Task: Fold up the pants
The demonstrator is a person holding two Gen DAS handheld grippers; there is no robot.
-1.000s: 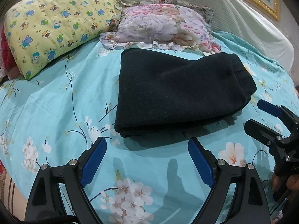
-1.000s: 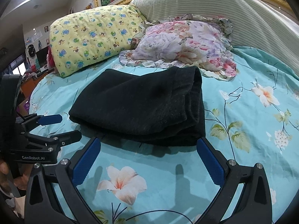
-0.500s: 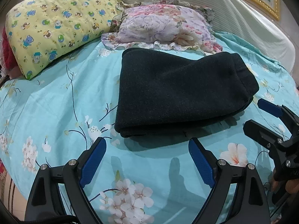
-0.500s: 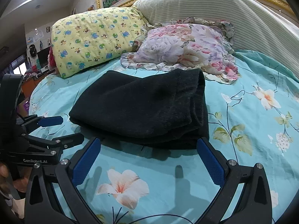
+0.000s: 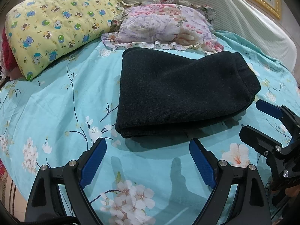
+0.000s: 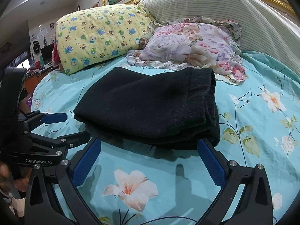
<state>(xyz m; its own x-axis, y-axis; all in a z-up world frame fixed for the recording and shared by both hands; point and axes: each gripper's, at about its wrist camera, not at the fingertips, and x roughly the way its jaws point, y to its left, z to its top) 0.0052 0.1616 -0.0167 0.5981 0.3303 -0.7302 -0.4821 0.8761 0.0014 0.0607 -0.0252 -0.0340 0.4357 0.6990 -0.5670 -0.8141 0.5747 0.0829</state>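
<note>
The black pants (image 5: 180, 95) lie folded in a thick rectangle on the turquoise floral bedsheet (image 5: 56, 112); they also show in the right wrist view (image 6: 153, 108). My left gripper (image 5: 148, 146) is open and empty, just short of the pants' near edge. My right gripper (image 6: 150, 146) is open and empty, its right fingertip close to the pants' near right corner. Each gripper shows in the other's view: the right one (image 5: 256, 118) at right, the left one (image 6: 75, 125) at left.
A yellow cartoon-print pillow (image 5: 54, 28) and a floral pillow (image 5: 163, 26) lie behind the pants. A striped padded headboard (image 5: 234, 13) curves at the back. The bed's left edge drops off toward room clutter (image 6: 37, 56).
Both grippers have edged slightly closer to the pants and stayed open. The pants have not moved.
</note>
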